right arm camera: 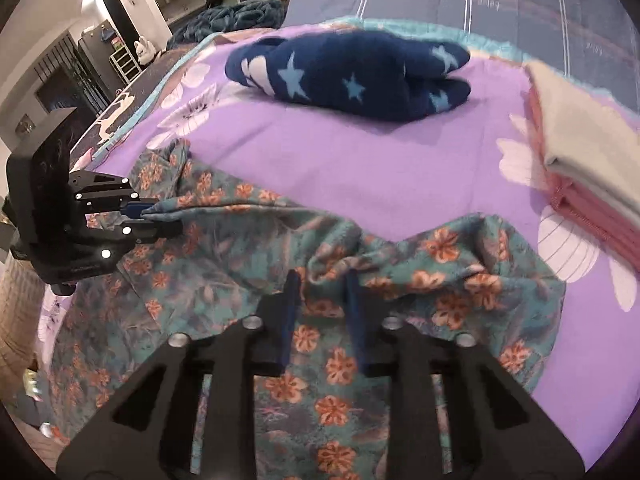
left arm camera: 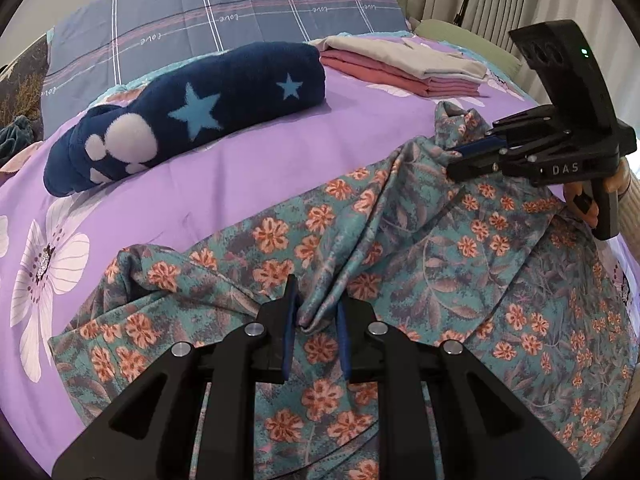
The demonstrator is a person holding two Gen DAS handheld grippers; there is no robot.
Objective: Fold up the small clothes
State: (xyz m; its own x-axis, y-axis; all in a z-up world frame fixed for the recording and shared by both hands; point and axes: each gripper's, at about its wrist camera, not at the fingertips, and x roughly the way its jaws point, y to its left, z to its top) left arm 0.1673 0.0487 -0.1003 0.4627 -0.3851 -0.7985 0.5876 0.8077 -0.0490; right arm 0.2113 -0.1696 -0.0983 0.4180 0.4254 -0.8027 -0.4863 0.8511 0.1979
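Note:
A teal garment with orange flowers (left arm camera: 400, 248) lies crumpled on the purple bedsheet (left arm camera: 240, 184). In the left wrist view my left gripper (left arm camera: 318, 316) is shut on a bunched fold of it near its left edge. Further right, my right gripper (left arm camera: 450, 158) is shut on another fold, which it holds up in a peak. In the right wrist view the right gripper (right arm camera: 322, 292) pinches a ridge of the garment (right arm camera: 224, 264), and the left gripper (right arm camera: 150, 216) grips the cloth at the far left. The cloth sags between the two grips.
A rolled navy fleece with stars (left arm camera: 192, 108) lies behind the garment. A stack of folded pink and beige clothes (left arm camera: 404, 68) sits at the back right. A plaid quilt (left arm camera: 224, 12) covers the head of the bed. A person's hand (left arm camera: 616, 178) holds the right gripper's handle.

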